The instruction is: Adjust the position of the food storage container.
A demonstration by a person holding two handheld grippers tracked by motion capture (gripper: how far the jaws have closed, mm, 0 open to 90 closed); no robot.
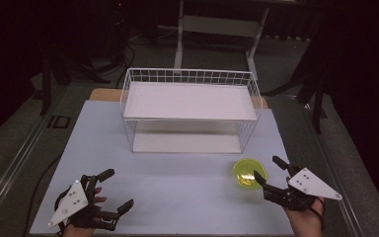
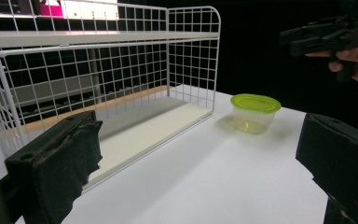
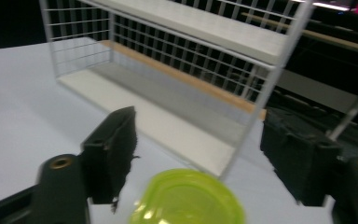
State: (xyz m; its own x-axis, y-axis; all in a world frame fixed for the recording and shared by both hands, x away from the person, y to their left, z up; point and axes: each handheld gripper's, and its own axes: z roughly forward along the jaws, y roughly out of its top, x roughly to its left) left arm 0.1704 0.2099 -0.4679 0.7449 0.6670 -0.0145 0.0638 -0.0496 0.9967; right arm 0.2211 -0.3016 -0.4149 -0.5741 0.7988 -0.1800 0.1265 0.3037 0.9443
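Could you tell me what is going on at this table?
A person holds a gripper in each hand at a white table. The right gripper is at a small lidded green tub, its jaws open to either side of the lid and not pressing on it. The left gripper rests open near the table's front edge, with nothing between its jaws. Behind the tub stands a white two-shelf wire rack, both shelves bare.

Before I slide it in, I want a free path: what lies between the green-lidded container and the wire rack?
Nothing: bare white table separates the container from the rack, seen in the high view.
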